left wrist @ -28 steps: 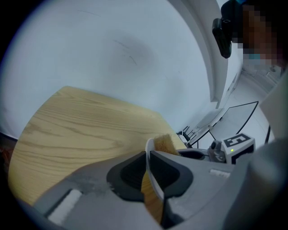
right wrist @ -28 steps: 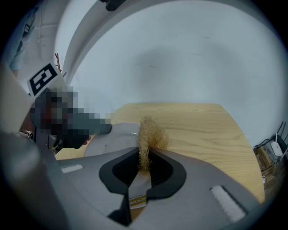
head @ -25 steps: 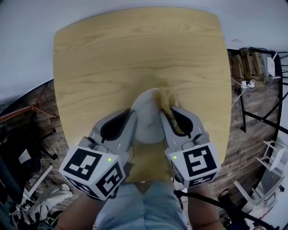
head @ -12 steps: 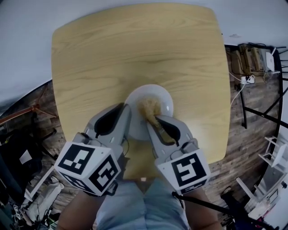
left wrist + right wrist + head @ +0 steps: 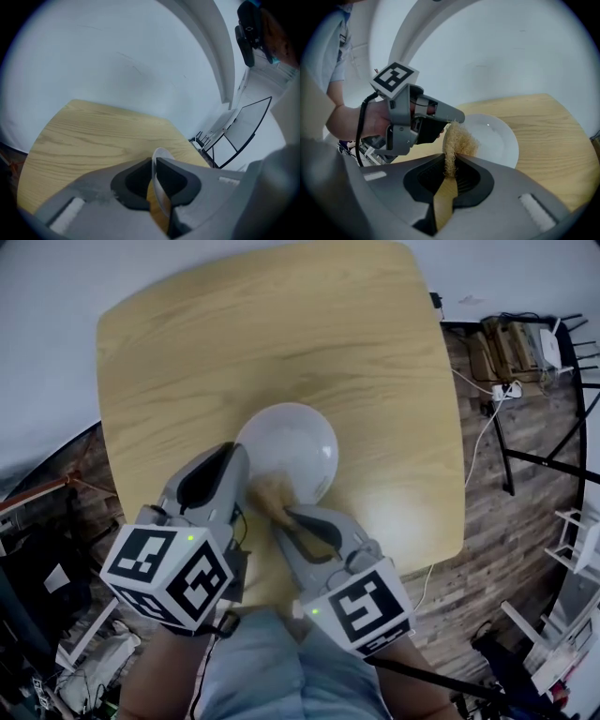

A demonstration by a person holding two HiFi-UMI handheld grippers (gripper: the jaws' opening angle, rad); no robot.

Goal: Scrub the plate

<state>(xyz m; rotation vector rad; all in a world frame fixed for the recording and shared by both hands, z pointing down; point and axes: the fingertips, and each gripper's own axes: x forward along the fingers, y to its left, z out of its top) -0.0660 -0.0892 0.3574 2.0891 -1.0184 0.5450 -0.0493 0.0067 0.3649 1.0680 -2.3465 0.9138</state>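
A white plate (image 5: 291, 444) lies on the round-cornered wooden table (image 5: 187, 343). My left gripper (image 5: 240, 468) is shut on the plate's near-left rim; in the left gripper view that rim (image 5: 158, 161) stands edge-on between the jaws of the left gripper (image 5: 154, 162). My right gripper (image 5: 283, 514) is shut on a tan fibrous scrubber (image 5: 273, 491), whose tuft rests at the plate's near edge, right beside the left gripper's fingertips. From the right gripper (image 5: 451, 161) I see the scrubber (image 5: 458, 138) against the plate (image 5: 497, 139), with the left gripper (image 5: 418, 119) and a hand behind it.
The table's near edge (image 5: 441, 554) is just right of my right gripper. Beyond it, dark plank floor carries cables and a power strip (image 5: 506, 390), black metal frames (image 5: 553, 470) and clutter at the left (image 5: 56, 568). The person's jeans (image 5: 281, 671) fill the bottom.
The scrubber has swept from the plate's far rim across its middle to the near edge beside the left gripper. The left gripper has kept its hold on the rim.
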